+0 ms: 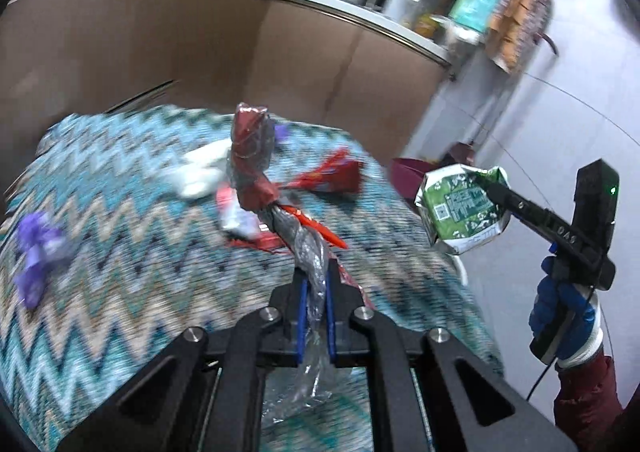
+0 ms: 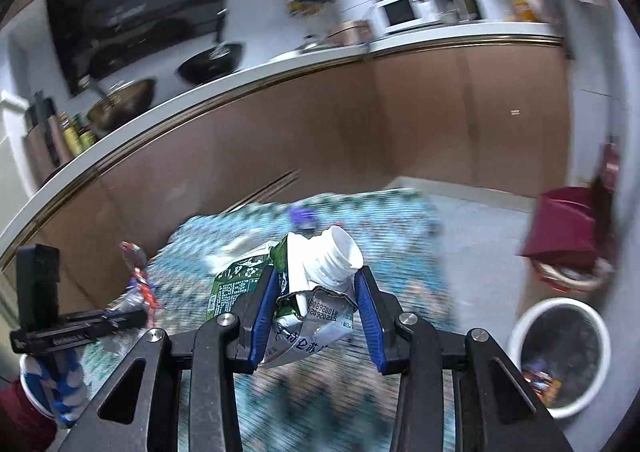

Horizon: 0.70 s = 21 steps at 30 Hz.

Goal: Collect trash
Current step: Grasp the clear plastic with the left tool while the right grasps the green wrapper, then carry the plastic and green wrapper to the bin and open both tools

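Crumpled green-and-white carton (image 2: 296, 292) pinched in right gripper (image 2: 316, 316), twisted red-and-clear plastic wrapper (image 1: 272, 207) clamped in left gripper (image 1: 316, 308); carry step, next needs release over white round bin (image 2: 516, 336) lower-right.

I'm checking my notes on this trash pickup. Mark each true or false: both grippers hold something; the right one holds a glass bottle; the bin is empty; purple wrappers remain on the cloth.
1. Both grippers hold something: true. The left gripper is shut on a twisted red and clear plastic wrapper.
2. The right gripper holds a glass bottle: false. It holds a crushed green and white carton.
3. The bin is empty: false. The round white trash bin has wrappers inside.
4. Purple wrappers remain on the zigzag cloth: true.
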Available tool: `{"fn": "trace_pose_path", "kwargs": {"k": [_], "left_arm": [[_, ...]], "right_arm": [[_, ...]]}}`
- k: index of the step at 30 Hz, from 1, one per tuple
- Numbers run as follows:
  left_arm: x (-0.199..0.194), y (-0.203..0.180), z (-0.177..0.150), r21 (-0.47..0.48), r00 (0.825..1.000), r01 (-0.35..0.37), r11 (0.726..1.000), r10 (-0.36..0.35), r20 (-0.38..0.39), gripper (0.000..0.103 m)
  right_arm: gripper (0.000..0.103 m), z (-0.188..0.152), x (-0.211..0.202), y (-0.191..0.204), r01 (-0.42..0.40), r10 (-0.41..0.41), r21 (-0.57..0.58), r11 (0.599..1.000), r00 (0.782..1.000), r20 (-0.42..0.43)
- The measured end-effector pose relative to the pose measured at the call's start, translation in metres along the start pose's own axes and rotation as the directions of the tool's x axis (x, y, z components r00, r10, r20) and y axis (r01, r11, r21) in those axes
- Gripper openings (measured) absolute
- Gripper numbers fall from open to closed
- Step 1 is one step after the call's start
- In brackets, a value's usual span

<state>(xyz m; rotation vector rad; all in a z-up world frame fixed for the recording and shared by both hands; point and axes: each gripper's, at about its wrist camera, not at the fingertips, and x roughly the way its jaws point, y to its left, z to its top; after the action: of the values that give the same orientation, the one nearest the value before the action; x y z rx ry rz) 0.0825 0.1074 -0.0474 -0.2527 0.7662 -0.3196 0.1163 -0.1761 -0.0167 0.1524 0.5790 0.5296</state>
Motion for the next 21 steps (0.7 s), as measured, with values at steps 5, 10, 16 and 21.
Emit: {"fn": "trace_pose_path", "kwargs": {"k": [5,10,16,21], "left_arm": [[0.044,-0.075,0.022,0.114,0.993,0.106,0.988,-0.100,-0.060,0.007],[0.109,-0.156,0.043,0.213,0.975,0.202,0.956,-0.176,-0.136,0.007],[0.201,-0.239,0.057,0.272,0.942,0.289,0.918,-0.222,-0.250,0.007],[0.274,-0.287,0.059,0.306,0.925,0.311,0.900,-0.212,-0.314,0.007]], "right_arm": [[0.037,-0.010,-0.046,-0.067,0.206,-0.209,0.075,0.976,0.977,0.038],[0.037,-0.022,-0.068,-0.125,0.418,-0.424,0.125,0.900,0.905,0.026],[0.037,-0.042,-0.063,-0.187,0.588,-0.589,0.150,0.795,0.807,-0.044],[0.037,-0.056,-0.047,-0.233,0.661,-0.654,0.157,0.733,0.750,-0.103]]}}
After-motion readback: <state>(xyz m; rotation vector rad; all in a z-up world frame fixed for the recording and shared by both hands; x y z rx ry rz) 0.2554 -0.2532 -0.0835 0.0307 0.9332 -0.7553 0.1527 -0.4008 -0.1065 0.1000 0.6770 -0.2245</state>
